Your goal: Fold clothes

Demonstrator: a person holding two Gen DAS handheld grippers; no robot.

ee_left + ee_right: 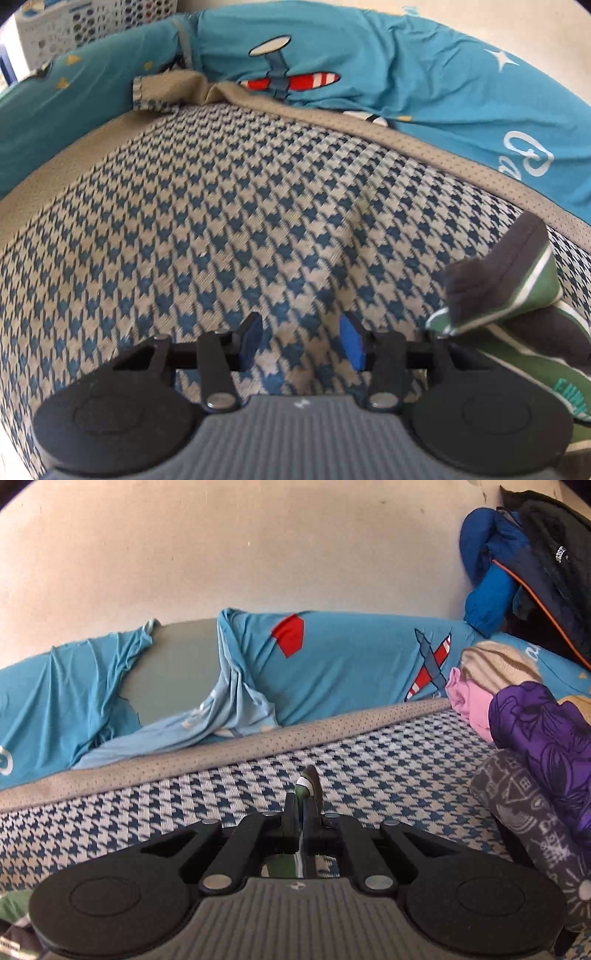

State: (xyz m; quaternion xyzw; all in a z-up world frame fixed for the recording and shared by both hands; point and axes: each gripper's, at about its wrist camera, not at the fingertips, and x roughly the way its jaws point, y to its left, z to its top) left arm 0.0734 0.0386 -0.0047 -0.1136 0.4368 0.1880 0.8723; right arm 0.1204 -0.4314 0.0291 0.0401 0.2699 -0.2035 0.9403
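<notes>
The left gripper hovers low over a houndstooth mat of blue and cream, its blue-padded fingers spread apart with nothing between them. Just to its right lies the green garment, dark grey with green panels and white stripes; one corner of it stands lifted off the mat while the rest trails down toward the near right edge, where teal lettering shows on the green cloth.

In the right wrist view, the right gripper is clamped on a thin fold of that green garment, which sticks up between the closed fingers as a narrow dark and green edge with a white stripe. More of the same cloth shows at the near left corner, below the gripper body.

The houndstooth mat has a grey perforated border along its far side. Beyond it lies a teal bedsheet printed with red and white aeroplanes, rumpled at the left so that a bare grey mattress shows through. At the right of the mat stands a pile of clothes: a purple printed garment, a dark grey patterned roll, a pink piece and a beige striped knit. A blue and black jacket hangs against the wall at the far right.
</notes>
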